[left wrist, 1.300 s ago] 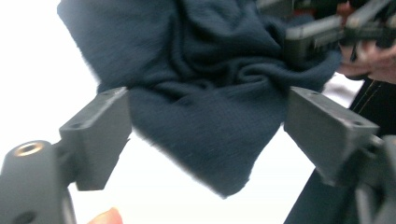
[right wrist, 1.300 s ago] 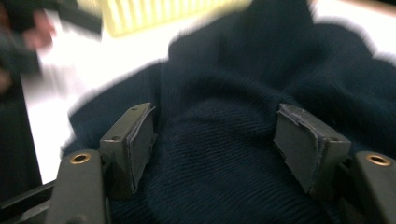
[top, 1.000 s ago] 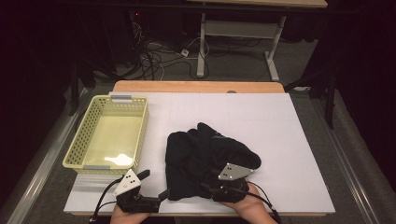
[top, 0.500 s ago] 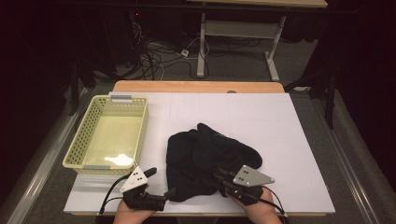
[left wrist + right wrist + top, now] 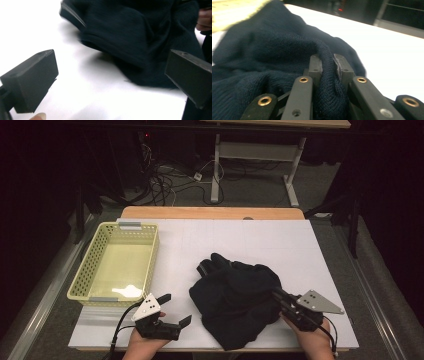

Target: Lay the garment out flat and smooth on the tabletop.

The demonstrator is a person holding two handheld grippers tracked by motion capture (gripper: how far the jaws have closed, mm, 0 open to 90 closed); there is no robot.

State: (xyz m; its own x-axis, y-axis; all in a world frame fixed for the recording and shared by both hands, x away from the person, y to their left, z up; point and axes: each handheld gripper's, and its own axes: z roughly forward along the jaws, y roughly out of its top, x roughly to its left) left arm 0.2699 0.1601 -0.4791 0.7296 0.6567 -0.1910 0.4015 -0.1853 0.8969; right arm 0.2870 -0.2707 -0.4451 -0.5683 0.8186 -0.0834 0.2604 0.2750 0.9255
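Right claw [image 5: 327, 65], jaws just closed, pinches a fold of the dark knit sweater [image 5: 235, 295]; left claw [image 5: 175, 309] gapes released over the white tabletop [image 5: 250, 240].

Black tool [image 5: 276, 293], brass rivets, grey three-cornered plate

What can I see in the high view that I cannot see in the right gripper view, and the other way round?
The high view alone gives the inside of the yellow basket, the left claw open beside the dark sweater, and cables on the floor. The right gripper view alone gives the close grip: the right claw pinches a fold of knit between its jaws. Both give the sweater and the white table.
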